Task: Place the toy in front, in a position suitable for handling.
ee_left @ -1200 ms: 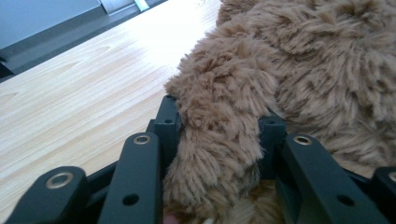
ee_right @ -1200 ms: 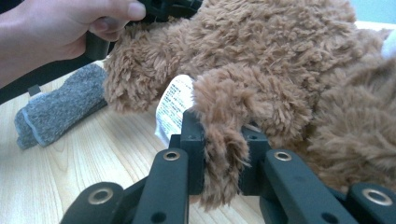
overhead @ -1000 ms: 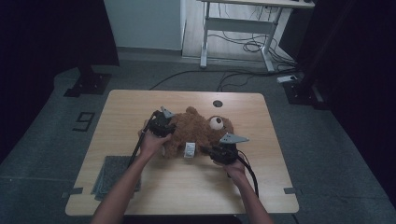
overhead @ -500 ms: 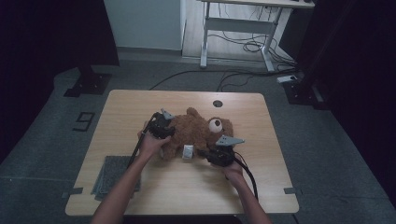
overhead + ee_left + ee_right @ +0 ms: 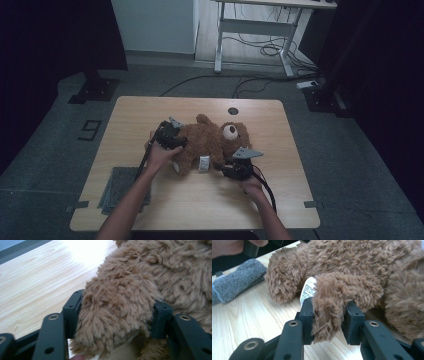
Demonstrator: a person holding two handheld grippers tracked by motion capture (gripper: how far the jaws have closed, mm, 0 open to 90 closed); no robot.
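A brown teddy bear (image 5: 205, 142) lies on its back on the wooden table (image 5: 280, 200), head toward the right. My left gripper (image 5: 179, 141) is at its left end. In the left gripper view its jaws (image 5: 115, 315) have just been opening and stand loosely around a fluffy leg (image 5: 117, 305), with fur brushing both pads. My right gripper (image 5: 223, 170) is at the bear's near side. Its jaws (image 5: 328, 320) have just been opening a little and still pinch the bear's arm (image 5: 337, 292). A white tag (image 5: 308, 290) hangs beside that arm.
A folded grey cloth (image 5: 120, 187) lies at the table's near left corner, also seen as the grey cloth (image 5: 234, 287) behind the bear. A round cable hole (image 5: 232, 110) sits at the far edge. Bare wood lies to the right of the bear.
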